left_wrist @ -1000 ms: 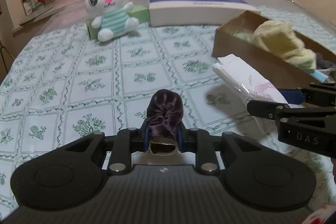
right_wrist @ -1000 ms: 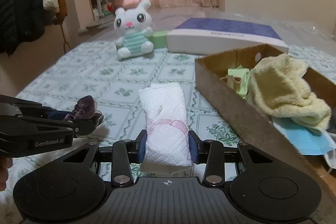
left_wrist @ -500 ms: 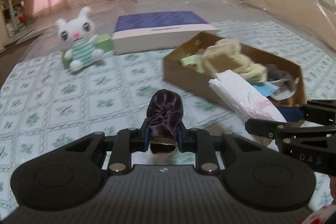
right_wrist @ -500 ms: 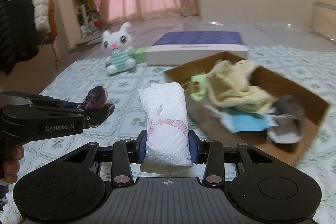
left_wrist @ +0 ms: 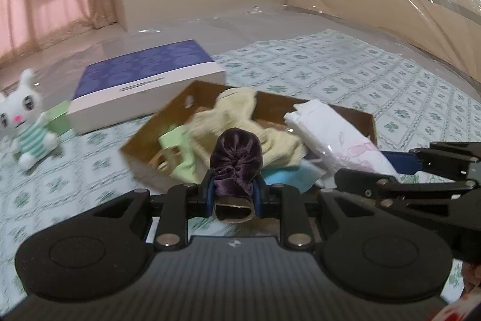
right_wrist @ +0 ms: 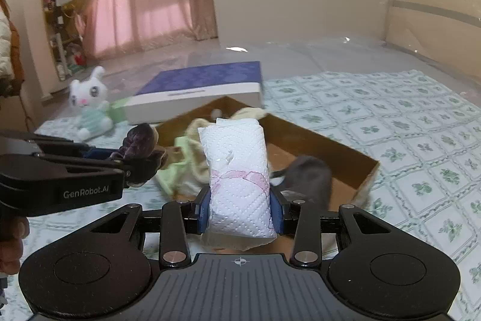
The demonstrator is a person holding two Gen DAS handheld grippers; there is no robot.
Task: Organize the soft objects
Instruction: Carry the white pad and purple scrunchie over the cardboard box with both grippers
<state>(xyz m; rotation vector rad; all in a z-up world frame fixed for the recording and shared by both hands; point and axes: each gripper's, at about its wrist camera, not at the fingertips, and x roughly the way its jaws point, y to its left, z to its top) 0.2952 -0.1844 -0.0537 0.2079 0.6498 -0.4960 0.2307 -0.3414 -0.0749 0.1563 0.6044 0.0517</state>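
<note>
Pinching a purple velvet scrunchie (left_wrist: pixel 236 163), the left gripper (left_wrist: pixel 234 194) is held at the near side of a cardboard box (right_wrist: pixel 345 149), while the right gripper (right_wrist: pixel 240 211) is clamped on a white tissue pack (right_wrist: pixel 237 170) above the box's near wall. Several soft things are already piled inside the box: a yellow towel (left_wrist: pixel 240 116), a pale green cloth (left_wrist: pixel 180 152) and a grey bundle (right_wrist: pixel 306 176). Both loads are carried close together, so a collision between the two tools is judged possible if they are lowered at once. The scrunchie is gripped only at its lower part and could slip out or land outside the wall if released too soon. The tissue pack is slick in its wrapper and, dropped onto the heaped towel, could slide off and tip over the low rim onto the patterned bedspread (right_wrist: pixel 390 116).
</note>
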